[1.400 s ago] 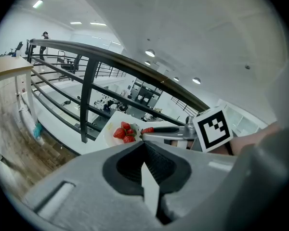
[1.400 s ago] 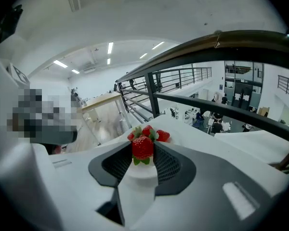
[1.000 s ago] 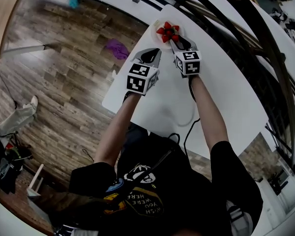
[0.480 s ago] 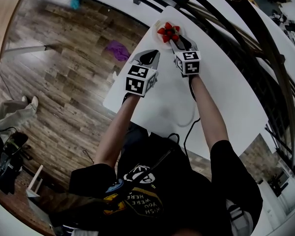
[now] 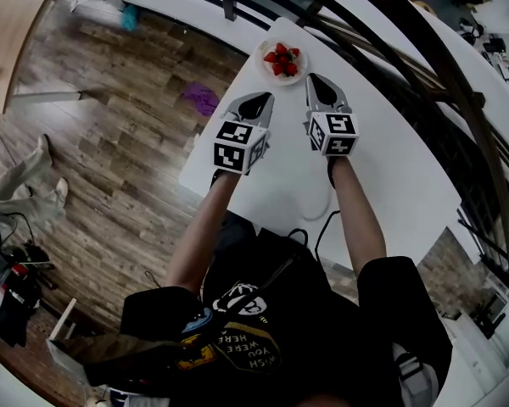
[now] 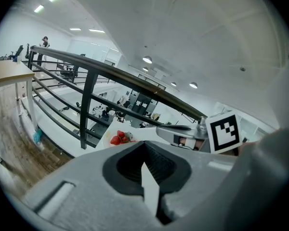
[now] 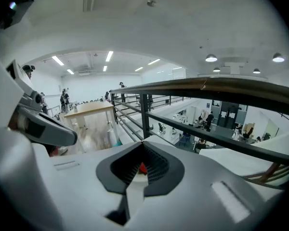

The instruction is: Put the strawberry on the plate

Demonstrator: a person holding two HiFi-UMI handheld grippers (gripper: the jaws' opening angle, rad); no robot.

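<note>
Strawberries [image 5: 282, 58]: a small red heap with green caps, lying on the plate [image 5: 295, 75]. Count unclear at this size, several at least. None seen loose elsewhere on the table [image 5: 390, 168].

Plate: white, near the far corner of the table, close to the dark railing [image 5: 382, 49]. In the left gripper view the same heap [image 6: 120, 137] shows beyond the jaws, well apart from them.

Right gripper [image 5: 316, 80]: just short of the plate on the near right side, not touching it. Its jaws are closing right down and the tips meet [image 7: 143, 147]. Nothing is pinched. The red speck in the gap behind the tips reads as the fruit on the plate seen past them, not something held.

Left gripper [image 5: 265, 100]: beside the right one, nearer the table's left edge, also short of the plate. Jaws clenched tip to tip [image 6: 145, 150], empty.

Step in hand, as judged: the placing looks finished. The fruit is on the plate and both grippers are clear of it with nothing carried.

Next move, as judged: little is called for. Check that no berry sits on the rim where it could roll off. If one does, open the right jaws well before reaching in and come from above, so the heap is not knocked toward the table edge.
</note>
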